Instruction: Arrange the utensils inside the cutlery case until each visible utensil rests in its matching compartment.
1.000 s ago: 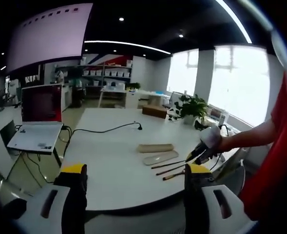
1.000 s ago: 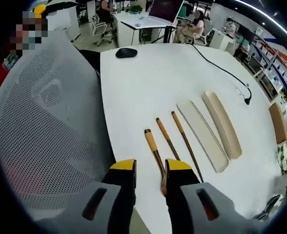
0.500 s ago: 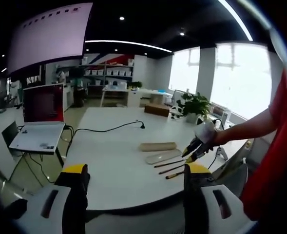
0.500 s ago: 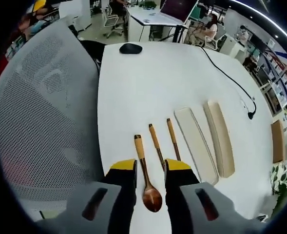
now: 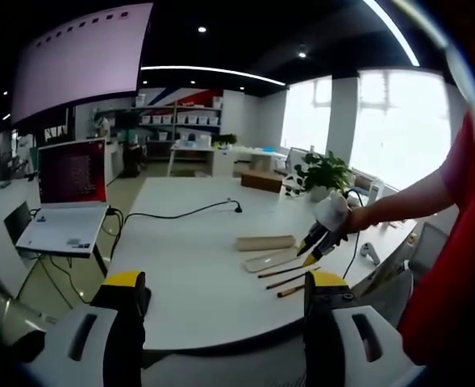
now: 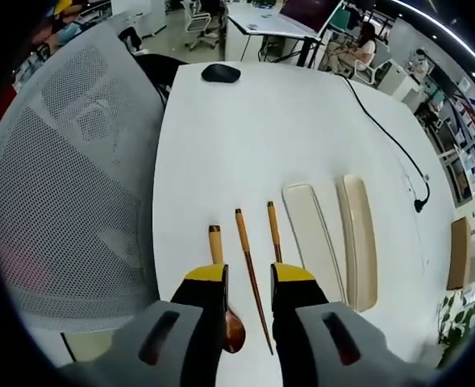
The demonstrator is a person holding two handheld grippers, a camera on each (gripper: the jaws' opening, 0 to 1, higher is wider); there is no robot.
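Count on the white table (image 6: pixel 285 137): one wooden spoon (image 6: pixel 223 298), two chopsticks (image 6: pixel 252 278), and two case halves, a flat tray (image 6: pixel 311 242) and a deeper tray (image 6: pixel 356 238), lying side by side at 3 o'clock of the utensils. All three utensils lie outside the case, parallel. The right gripper (image 6: pixel 249 278) hovers over them, jaws apart, holding nothing. The left gripper (image 5: pixel 221 286) is wide apart, unloaded, well back from the table edge. One black mouse (image 6: pixel 220 73) sits at 12 o'clock.
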